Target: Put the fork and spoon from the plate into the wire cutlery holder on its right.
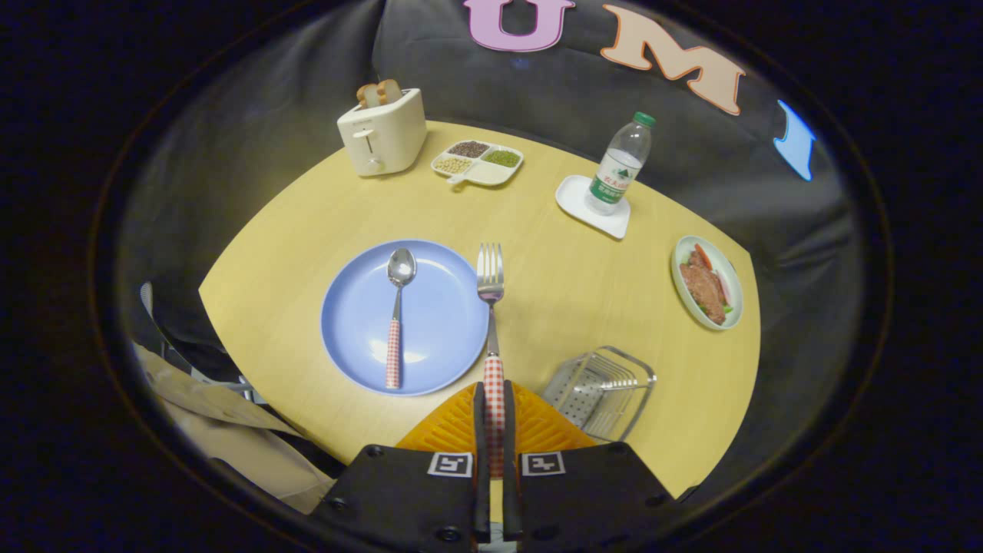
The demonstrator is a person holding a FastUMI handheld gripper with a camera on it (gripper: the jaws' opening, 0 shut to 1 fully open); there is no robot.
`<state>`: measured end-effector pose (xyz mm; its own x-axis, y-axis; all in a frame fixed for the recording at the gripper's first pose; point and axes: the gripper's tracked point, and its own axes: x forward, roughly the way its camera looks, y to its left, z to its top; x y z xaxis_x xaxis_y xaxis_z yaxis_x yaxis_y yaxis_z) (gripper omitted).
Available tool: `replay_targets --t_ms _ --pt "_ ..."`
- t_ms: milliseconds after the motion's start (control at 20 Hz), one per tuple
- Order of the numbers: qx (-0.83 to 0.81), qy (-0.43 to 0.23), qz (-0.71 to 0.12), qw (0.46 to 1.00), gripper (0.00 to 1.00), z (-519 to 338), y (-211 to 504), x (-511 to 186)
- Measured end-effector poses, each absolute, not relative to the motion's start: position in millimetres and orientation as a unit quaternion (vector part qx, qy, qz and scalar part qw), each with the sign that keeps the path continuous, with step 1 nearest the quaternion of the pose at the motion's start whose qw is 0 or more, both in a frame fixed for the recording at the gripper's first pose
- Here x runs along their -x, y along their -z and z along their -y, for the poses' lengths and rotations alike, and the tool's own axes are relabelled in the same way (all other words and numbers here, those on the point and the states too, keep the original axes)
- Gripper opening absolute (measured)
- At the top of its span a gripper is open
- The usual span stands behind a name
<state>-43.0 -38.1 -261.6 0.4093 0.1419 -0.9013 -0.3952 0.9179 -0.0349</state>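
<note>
My gripper (pixel 493 399) is shut on the fork (pixel 490 307), both fingers pressing its red-checked handle. The fork sticks out ahead of the fingers, lifted above the table, its tines over the right rim of the blue plate (pixel 353 322). The spoon (pixel 397 307), with the same checked handle, lies lengthwise in the middle of that plate, bowl pointing away. The wire cutlery holder (pixel 601 388) stands on the table just right of the fingers, to the right of the plate.
On the round wooden table (pixel 553 261), a white toaster (pixel 382 132) with bread stands far back left, a divided dish of grains (pixel 478 162) beside it, a water bottle (pixel 620 165) on a white coaster, and a bowl of food (pixel 707 283) at the right.
</note>
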Motion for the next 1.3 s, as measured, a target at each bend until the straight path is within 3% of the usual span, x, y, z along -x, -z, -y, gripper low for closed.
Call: replay_targets --t_ms 650,1300 --pt "0.210 -0.163 -0.601 0.753 0.09 153.9 241.8 81.2" --pt "0.245 -0.189 -0.672 0.673 0.12 155.9 280.1 77.7"
